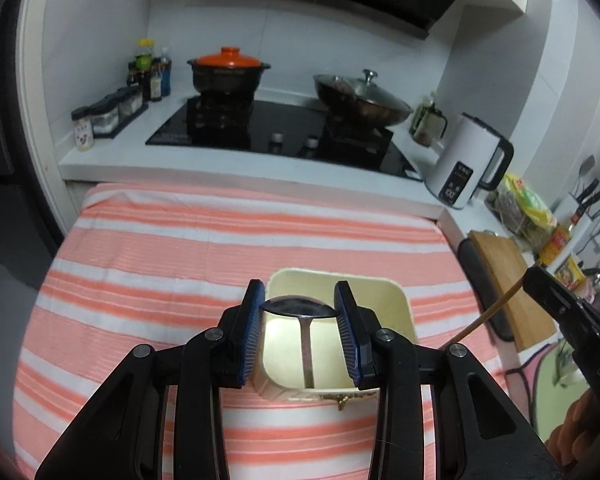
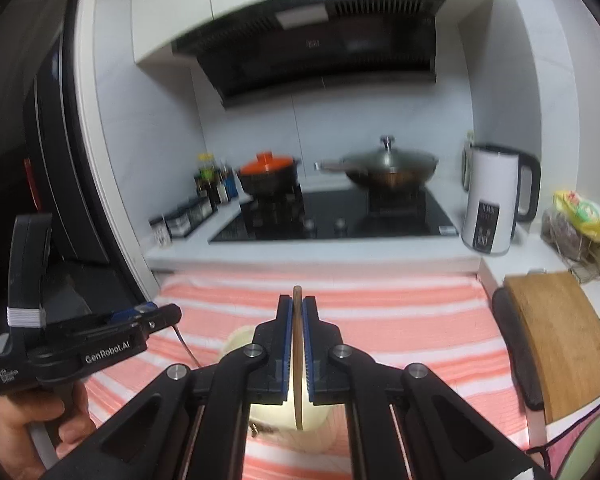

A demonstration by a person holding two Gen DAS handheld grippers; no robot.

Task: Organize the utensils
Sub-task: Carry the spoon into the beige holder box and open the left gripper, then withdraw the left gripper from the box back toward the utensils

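Note:
In the left wrist view my left gripper is shut on the bowl of a metal spoon. Its handle hangs down into a cream utensil holder on the striped cloth. At the right edge, my right gripper holds a thin wooden chopstick slanting toward the holder. In the right wrist view my right gripper is shut on the chopstick, which stands upright between the pads above the cream holder. At left a hand carries the left gripper, the spoon handle hanging below it.
A pink and white striped cloth covers the table. Behind it a stove carries an orange-lidded pot and a lidded wok. A white kettle and a wooden cutting board stand to the right.

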